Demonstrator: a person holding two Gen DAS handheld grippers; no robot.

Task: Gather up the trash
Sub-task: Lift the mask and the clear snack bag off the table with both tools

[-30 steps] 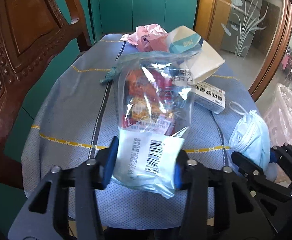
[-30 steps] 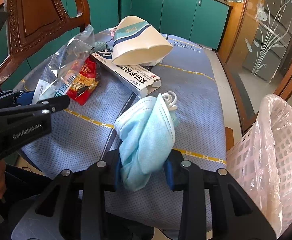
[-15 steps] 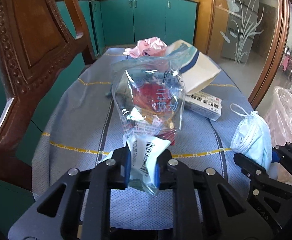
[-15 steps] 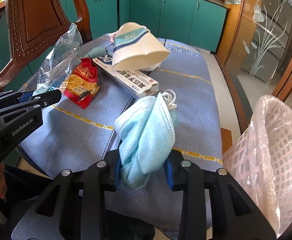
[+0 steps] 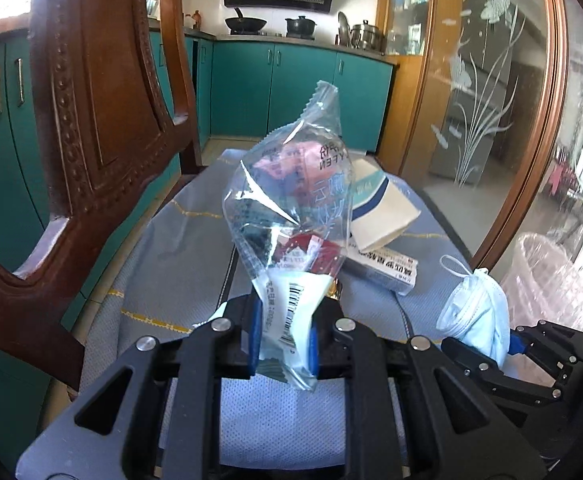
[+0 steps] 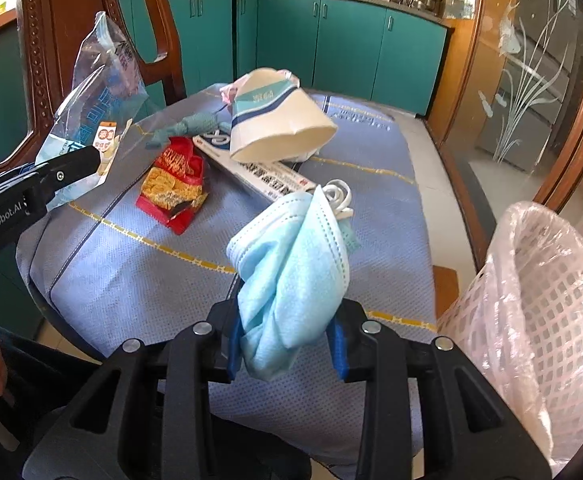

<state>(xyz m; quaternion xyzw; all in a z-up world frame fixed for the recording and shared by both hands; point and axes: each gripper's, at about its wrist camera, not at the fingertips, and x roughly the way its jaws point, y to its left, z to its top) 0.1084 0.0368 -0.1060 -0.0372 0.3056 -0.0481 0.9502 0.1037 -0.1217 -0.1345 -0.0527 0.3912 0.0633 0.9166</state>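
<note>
Behind the clear wrapper [image 5: 291, 216], table litter looks partly hidden.

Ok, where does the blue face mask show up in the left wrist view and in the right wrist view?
Left wrist view: the blue face mask sits at lower right, clamped in the right gripper.
Right wrist view: the mask fills the lower centre, pinched in the right gripper.
Shared landmark: the crushed paper cup lying on the long white box.

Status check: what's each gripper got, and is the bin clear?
Left gripper shut on clear plastic bag. Right gripper shut on blue face mask. Lined basket right, nothing blocking.
</note>
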